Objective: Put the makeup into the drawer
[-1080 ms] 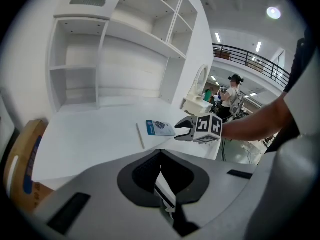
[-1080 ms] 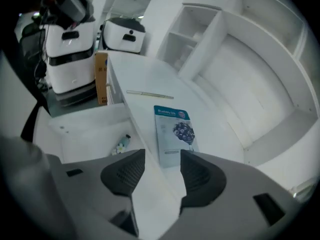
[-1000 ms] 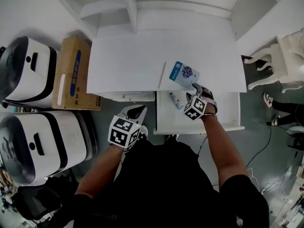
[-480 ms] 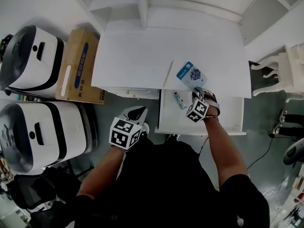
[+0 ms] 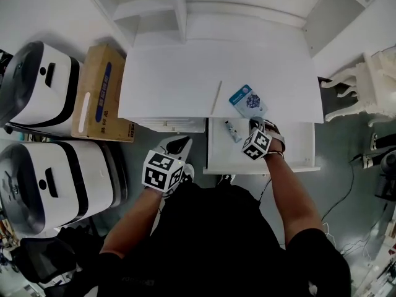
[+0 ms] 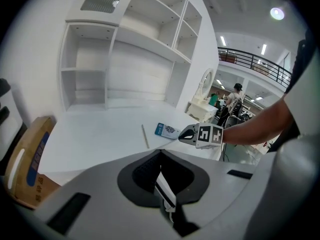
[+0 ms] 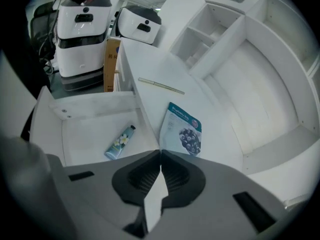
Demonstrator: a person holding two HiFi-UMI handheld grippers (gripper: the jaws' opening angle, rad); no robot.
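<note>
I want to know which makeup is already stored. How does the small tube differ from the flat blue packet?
The tube is narrow and round, with a dark cap and a flower print; the packet is flat and wide, with a picture of dark berries. The tube lies inside the open drawer; the packet lies on the desk top, near its front edge. Both are light blue.

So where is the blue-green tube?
Head view: the tube lies in the open white drawer, left of the right gripper, below the blue sachet.
</note>
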